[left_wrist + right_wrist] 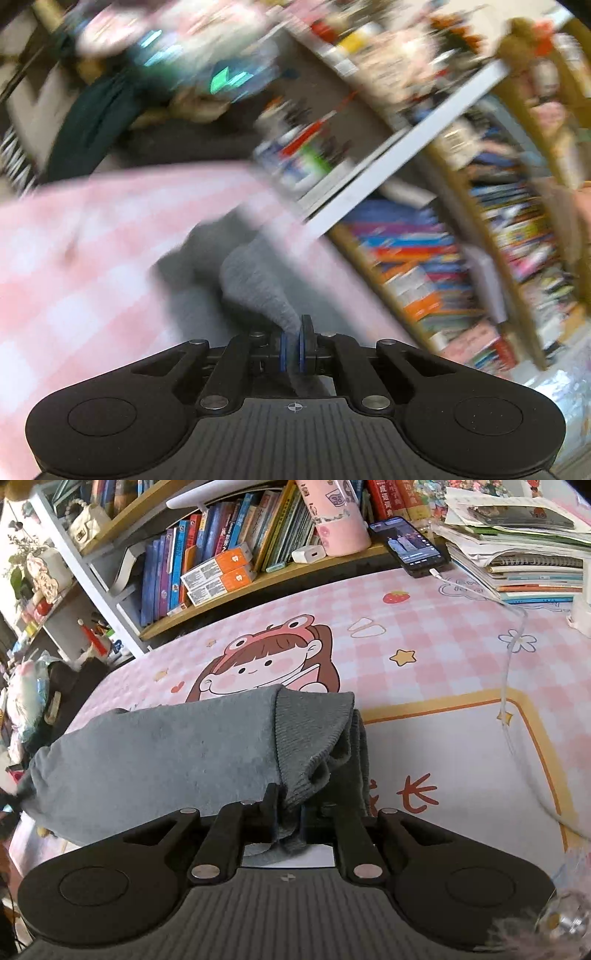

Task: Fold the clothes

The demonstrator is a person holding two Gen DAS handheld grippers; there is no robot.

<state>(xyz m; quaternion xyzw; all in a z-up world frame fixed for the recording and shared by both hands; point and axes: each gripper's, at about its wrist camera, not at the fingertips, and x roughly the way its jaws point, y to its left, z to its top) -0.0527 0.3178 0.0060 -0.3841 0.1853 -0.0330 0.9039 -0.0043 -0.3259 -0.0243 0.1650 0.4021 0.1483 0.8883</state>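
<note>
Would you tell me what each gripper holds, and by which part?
Both pinch grey cloth: the right gripper on a grey garment at its ribbed hem, the left gripper on an edge.

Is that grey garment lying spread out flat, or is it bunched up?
Bunched up. The grey garment humps above the pink desk mat, its ribbed cuff doubled over and pinched in the right gripper.

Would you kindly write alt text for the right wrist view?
The right gripper is shut on the ribbed cuff of a grey garment lying on a pink checked cartoon desk mat. Behind stand a bookshelf, a phone and stacked papers.
</note>
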